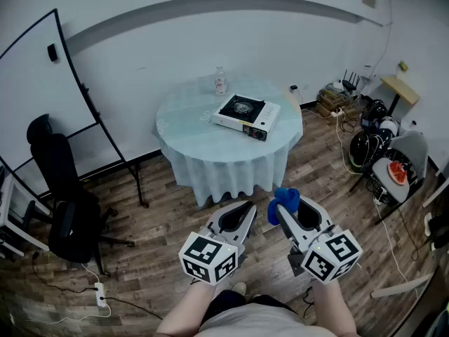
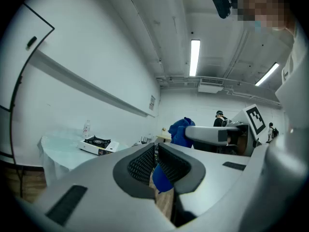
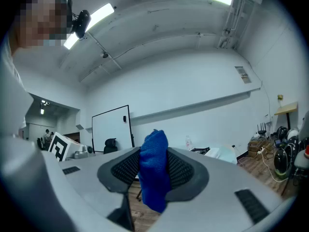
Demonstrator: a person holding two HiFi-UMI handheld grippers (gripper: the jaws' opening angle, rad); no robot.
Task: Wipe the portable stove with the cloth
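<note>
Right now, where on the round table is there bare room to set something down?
On the table, the left and front, from the bottle round to the portable stove, are bare. The back right, by bottle and stove, is crowded.

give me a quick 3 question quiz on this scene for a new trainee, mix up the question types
1. Multiple choice: which tongs hold the blue cloth?
A. left tongs
B. right tongs
C. neither
2. True or false: the cloth already touches the portable stove.
3. Short answer: what stands on the round table just behind the stove?

Key:
1. B
2. False. The stove sits on the table, well away from the cloth.
3. A clear bottle
</note>
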